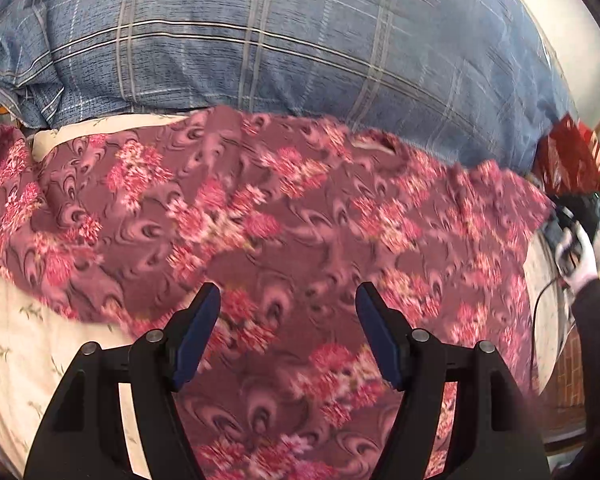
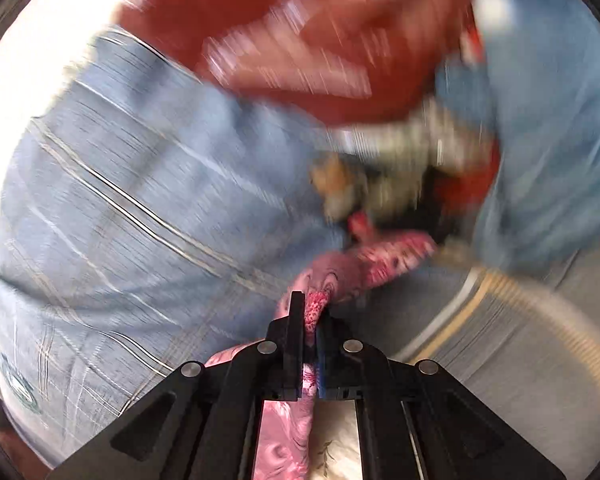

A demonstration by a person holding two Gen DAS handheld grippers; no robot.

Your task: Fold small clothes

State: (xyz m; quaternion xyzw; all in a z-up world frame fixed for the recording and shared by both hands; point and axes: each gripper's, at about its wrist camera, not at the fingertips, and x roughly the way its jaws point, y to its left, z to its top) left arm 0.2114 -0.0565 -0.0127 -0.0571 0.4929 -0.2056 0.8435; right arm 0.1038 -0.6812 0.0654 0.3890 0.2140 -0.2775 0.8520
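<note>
Plaid quilt (image 1: pixel 300 40) behind floral cloth (image 1: pixel 280 220) (soft) — right claw (image 2: pixel 310 312) pinches it.

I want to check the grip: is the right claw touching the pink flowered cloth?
Touching. The right wrist view shows the right claw shut, with a fold of the pink flowered cloth pinched between its jaws.

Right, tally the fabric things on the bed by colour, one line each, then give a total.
Pink flowered garment: 1
Blue checked quilt: 1
Cream flowered sheet: 1
Total: 3
The right tool is shut on an edge of the garment; the left tool hangs open above it.
</note>
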